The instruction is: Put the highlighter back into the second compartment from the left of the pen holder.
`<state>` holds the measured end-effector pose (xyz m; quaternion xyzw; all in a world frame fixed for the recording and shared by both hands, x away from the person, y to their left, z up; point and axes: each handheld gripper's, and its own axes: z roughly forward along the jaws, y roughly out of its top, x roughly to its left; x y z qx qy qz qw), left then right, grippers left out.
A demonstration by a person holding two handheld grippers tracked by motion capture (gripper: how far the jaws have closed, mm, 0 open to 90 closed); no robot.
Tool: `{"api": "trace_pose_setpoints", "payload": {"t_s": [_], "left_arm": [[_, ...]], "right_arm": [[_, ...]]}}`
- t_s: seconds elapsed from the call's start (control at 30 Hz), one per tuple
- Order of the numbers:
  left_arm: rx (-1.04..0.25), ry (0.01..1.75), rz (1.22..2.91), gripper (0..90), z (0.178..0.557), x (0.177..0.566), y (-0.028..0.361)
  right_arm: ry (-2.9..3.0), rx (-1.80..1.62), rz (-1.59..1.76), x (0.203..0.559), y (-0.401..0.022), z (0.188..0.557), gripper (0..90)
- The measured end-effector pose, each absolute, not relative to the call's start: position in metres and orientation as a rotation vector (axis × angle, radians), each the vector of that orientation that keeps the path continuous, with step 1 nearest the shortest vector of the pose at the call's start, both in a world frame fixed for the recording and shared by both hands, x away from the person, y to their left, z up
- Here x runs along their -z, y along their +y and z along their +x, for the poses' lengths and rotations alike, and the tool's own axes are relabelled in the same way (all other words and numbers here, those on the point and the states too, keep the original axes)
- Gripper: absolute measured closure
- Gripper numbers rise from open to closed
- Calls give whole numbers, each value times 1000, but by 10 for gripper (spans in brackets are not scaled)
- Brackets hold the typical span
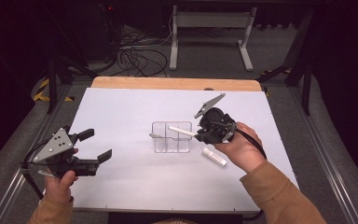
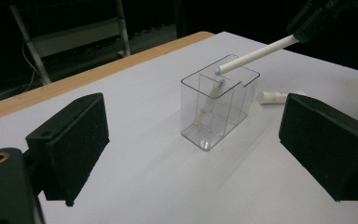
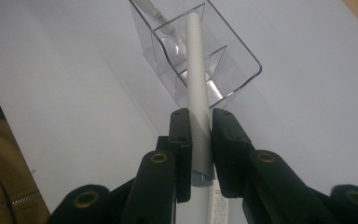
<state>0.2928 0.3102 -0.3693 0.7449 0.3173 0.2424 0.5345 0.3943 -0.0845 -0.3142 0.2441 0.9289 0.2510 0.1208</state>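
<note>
A clear plastic organiser box (image 1: 171,136) (image 2: 216,108) (image 3: 200,56) with inner dividers stands mid-table. My right gripper (image 1: 196,134) (image 3: 200,140) is shut on a white pen (image 1: 182,131) (image 2: 254,55) (image 3: 198,88), held almost level with its tip over the box's open top. Another pen-like item (image 2: 209,100) (image 3: 156,16) leans inside the box. A white tube (image 1: 214,157) (image 2: 275,96) lies flat on the table just right of the box, below my right hand. My left gripper (image 1: 93,144) (image 2: 196,154) stands open at the table's left with nothing between its pads.
The white table top (image 1: 135,186) has a wooden strip (image 1: 177,83) along its far edge. Beyond it are a white desk frame (image 1: 209,32) and loose cables (image 1: 140,58) on the floor. Metal rails run along both table sides.
</note>
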Motion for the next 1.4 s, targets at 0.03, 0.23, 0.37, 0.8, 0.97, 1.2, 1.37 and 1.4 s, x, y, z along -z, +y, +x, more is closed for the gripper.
{"api": "trace_pose_setpoints", "payload": {"t_s": [0.03, 0.23, 0.37, 0.8, 0.97, 1.2, 1.37, 1.4], "left_arm": [[-574, 758, 1775, 90, 293, 369, 310], [-573, 759, 1771, 90, 293, 369, 310], [-573, 757, 1774, 90, 293, 370, 310], [-575, 757, 1773, 90, 293, 370, 310], [-575, 758, 1771, 90, 293, 369, 311], [-571, 761, 1771, 90, 293, 370, 311], [-567, 762, 1773, 90, 293, 370, 310], [-567, 762, 1776, 90, 293, 370, 309]], "right_arm": [[2717, -725, 709, 314, -84, 395, 788], [2727, -690, 706, 316, -79, 399, 788], [2735, -668, 717, 317, -77, 403, 788], [2766, -611, 706, 322, -62, 411, 786], [2765, -620, 703, 324, -58, 413, 784], [2718, -710, 657, 322, -61, 412, 480], [2664, -775, 615, 319, -68, 407, 331], [2658, -779, 615, 318, -69, 407, 319]]}}
